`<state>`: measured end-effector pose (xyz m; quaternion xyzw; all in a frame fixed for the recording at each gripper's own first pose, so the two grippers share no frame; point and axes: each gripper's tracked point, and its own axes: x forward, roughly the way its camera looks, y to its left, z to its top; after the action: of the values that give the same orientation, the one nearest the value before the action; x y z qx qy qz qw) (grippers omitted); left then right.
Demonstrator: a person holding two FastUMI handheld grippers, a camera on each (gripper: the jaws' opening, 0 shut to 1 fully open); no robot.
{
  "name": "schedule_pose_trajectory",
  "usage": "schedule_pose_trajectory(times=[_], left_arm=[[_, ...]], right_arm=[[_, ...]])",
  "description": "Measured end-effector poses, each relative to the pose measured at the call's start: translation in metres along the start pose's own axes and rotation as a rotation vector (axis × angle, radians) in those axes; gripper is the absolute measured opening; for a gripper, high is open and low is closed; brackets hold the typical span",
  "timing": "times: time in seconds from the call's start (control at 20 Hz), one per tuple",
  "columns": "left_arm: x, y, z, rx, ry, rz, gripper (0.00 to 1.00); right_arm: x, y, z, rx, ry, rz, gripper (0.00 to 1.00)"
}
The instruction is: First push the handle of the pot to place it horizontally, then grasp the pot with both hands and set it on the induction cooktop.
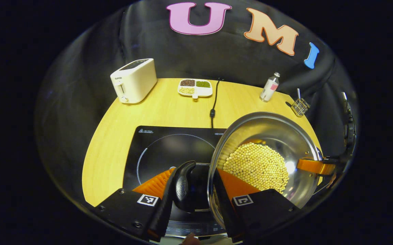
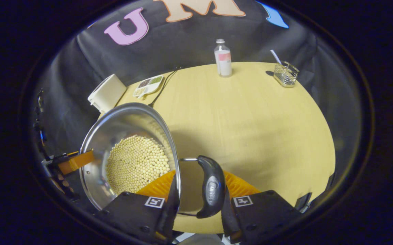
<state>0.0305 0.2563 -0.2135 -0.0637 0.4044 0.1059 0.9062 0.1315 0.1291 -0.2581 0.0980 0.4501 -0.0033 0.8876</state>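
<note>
- Jaws of the left gripper straddle the pot's left side handle, one finger outside the black grip and the other inside the rim against the steel wall, so they look clenched on that handle and wall together.
- Jaws of the right gripper do the same on the opposite side handle, grasping it with one finger inside the rim.
- Between the two grippers hangs the steel pot, partly filled with pale soybeans; it looks lifted off the desk and tipped a little, though the tilt may be lens distortion.
- In the left gripper view, the black induction cooktop lies below and to the left of the pot, its ring marking just beyond the left handle.
- My judgement: the line through both handles runs across the cooktop's front, and the coming move is a shift toward the left gripper's side, then a level descent onto the ring.
</note>
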Motion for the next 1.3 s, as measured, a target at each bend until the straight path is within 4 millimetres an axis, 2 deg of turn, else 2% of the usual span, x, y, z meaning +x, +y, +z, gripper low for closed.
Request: schedule_pose_trajectory(times=[0.05,0.1,0.2,0.25,0.3,0.35,0.55,0.65,0.95,1.0,1.05,1.2,1.25,1.3], left_arm=[[0.001,0.009,0.001,-0.002,-0.002,0.000,0.65],[0.001,0.018,0.002,-0.003,-0.003,0.001,0.65],[0.001,0.035,0.005,-0.001,-0.005,0.007,0.65],[0.001,0.044,0.006,0.000,-0.009,0.012,0.65],[0.002,0.053,0.007,0.002,-0.007,0.017,0.65],[0.002,0.062,0.007,-0.001,-0.007,0.022,0.65],[0.004,0.090,0.010,-0.004,-0.004,0.035,0.65],[0.006,0.101,0.011,-0.003,-0.002,0.039,0.67],[0.012,0.132,0.013,0.005,-0.001,0.049,0.65],[0.013,0.137,0.012,0.006,0.002,0.050,0.65],[0.015,0.142,0.012,0.010,0.004,0.050,0.67],[0.020,0.155,0.010,0.010,0.015,0.055,0.65],[0.021,0.158,0.009,0.007,0.020,0.057,0.67],[0.021,0.160,0.007,0.005,0.022,0.056,0.65]], right_arm=[[0.002,0.008,0.000,0.001,-0.002,-0.001,0.53],[0.003,0.018,-0.001,0.000,-0.001,0.000,0.58],[0.007,0.035,-0.001,-0.001,0.000,0.003,0.58],[0.011,0.043,-0.001,0.000,0.005,0.006,0.53],[0.015,0.052,-0.002,-0.001,0.007,0.008,0.53],[0.018,0.060,-0.002,-0.003,0.010,0.010,0.58],[0.029,0.089,-0.005,-0.002,0.020,0.020,0.58],[0.034,0.095,-0.006,-0.002,0.024,0.021,0.58],[0.048,0.130,-0.009,-0.001,0.035,0.025,0.58],[0.051,0.135,-0.009,0.002,0.037,0.026,0.53],[0.053,0.138,-0.010,0.006,0.038,0.025,0.58],[0.062,0.150,-0.013,-0.001,0.039,0.022,0.58],[0.065,0.153,-0.014,-0.003,0.042,0.023,0.53],[0.066,0.155,-0.016,-0.002,0.045,0.022,0.59]])
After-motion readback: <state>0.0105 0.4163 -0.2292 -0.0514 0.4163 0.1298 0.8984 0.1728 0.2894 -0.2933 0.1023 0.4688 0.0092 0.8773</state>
